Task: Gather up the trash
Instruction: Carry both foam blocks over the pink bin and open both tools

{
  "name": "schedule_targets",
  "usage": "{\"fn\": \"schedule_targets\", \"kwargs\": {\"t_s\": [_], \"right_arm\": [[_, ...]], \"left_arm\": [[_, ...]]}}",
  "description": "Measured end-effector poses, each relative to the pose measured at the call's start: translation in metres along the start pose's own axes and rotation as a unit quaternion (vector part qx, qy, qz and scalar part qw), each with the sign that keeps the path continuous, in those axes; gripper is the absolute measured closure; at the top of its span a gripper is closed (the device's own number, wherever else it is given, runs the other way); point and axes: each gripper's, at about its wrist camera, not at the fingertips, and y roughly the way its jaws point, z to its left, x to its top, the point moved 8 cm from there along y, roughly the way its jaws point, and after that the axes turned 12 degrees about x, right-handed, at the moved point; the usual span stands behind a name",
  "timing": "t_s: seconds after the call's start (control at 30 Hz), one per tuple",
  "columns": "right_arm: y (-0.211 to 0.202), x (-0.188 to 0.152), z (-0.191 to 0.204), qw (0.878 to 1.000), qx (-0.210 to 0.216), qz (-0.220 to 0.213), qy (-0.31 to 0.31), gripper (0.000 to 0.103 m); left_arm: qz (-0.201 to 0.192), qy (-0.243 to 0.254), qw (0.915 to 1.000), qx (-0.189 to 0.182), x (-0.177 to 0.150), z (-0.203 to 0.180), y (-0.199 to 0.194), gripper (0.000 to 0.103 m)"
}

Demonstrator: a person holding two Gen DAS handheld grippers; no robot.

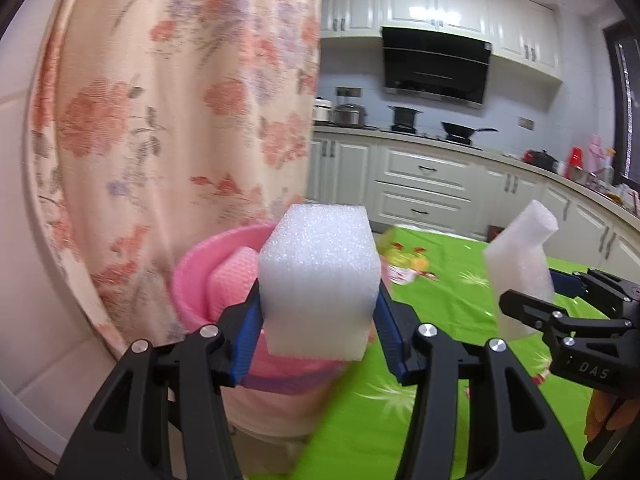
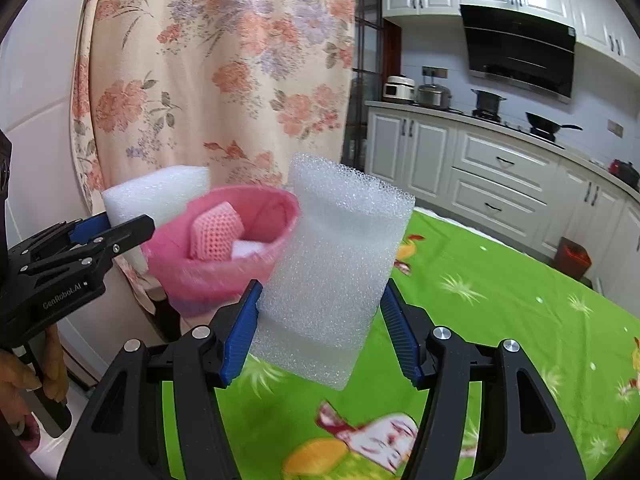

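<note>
My left gripper (image 1: 318, 320) is shut on a thick white foam block (image 1: 318, 280), held just in front of a pink bin (image 1: 192, 276) at the table's left end. The bin holds a pink mesh foam piece (image 1: 232, 284). My right gripper (image 2: 320, 328) is shut on a flatter white foam slab (image 2: 336, 268), held upright just right of the bin (image 2: 224, 268). The right gripper and its slab (image 1: 520, 276) show at the right of the left wrist view. The left gripper (image 2: 120, 232) and its block (image 2: 156, 196) show at the left of the right wrist view, beside the bin.
A green patterned tablecloth (image 2: 500, 320) covers the table. A floral curtain (image 1: 180, 100) hangs behind the bin. Kitchen cabinets (image 1: 424, 184), pots and a range hood (image 1: 436, 64) stand beyond. A red bin (image 2: 572, 258) sits on the floor by the cabinets.
</note>
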Motion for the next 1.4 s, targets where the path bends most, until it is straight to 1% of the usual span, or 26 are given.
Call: {"fn": "schedule_targets", "kwargs": {"t_s": [0.13, 0.27, 0.4, 0.5, 0.67, 0.93, 1.1, 1.3, 1.37, 1.4], "right_arm": [[0.017, 0.015, 0.013, 1.000, 0.024, 0.002, -0.005, 0.045], [0.033, 0.028, 0.025, 0.999, 0.034, 0.007, -0.018, 0.045], [0.050, 0.044, 0.032, 0.999, 0.046, 0.011, -0.019, 0.045], [0.062, 0.052, 0.034, 0.998, 0.052, 0.018, -0.014, 0.045], [0.079, 0.060, 0.032, 0.998, 0.055, 0.026, -0.002, 0.045], [0.104, 0.078, 0.036, 0.998, 0.054, 0.039, -0.021, 0.044], [0.121, 0.078, 0.040, 0.996, 0.067, 0.049, -0.026, 0.044], [0.137, 0.077, 0.037, 0.996, 0.076, 0.049, -0.022, 0.043], [0.143, 0.077, 0.037, 0.995, 0.081, 0.049, -0.020, 0.040], [0.147, 0.076, 0.036, 0.995, 0.085, 0.049, -0.018, 0.035]], "left_arm": [[0.004, -0.005, 0.9999, 0.016, 0.014, 0.024, 0.010, 0.052], [-0.006, -0.009, 0.9995, 0.029, 0.033, 0.043, 0.016, 0.052], [-0.007, -0.011, 0.9994, 0.033, 0.049, 0.053, 0.026, 0.052], [-0.006, -0.008, 0.9995, 0.031, 0.055, 0.055, 0.032, 0.052], [0.009, -0.017, 0.9995, 0.026, 0.055, 0.059, 0.048, 0.052], [0.028, -0.024, 0.9991, 0.022, 0.056, 0.062, 0.076, 0.052], [0.041, -0.032, 0.9984, 0.023, 0.053, 0.069, 0.091, 0.052], [0.057, -0.046, 0.9972, 0.018, 0.046, 0.077, 0.105, 0.052], [0.061, -0.040, 0.9972, 0.018, 0.042, 0.075, 0.108, 0.051], [0.064, -0.035, 0.9971, 0.023, 0.038, 0.074, 0.110, 0.046]]}}
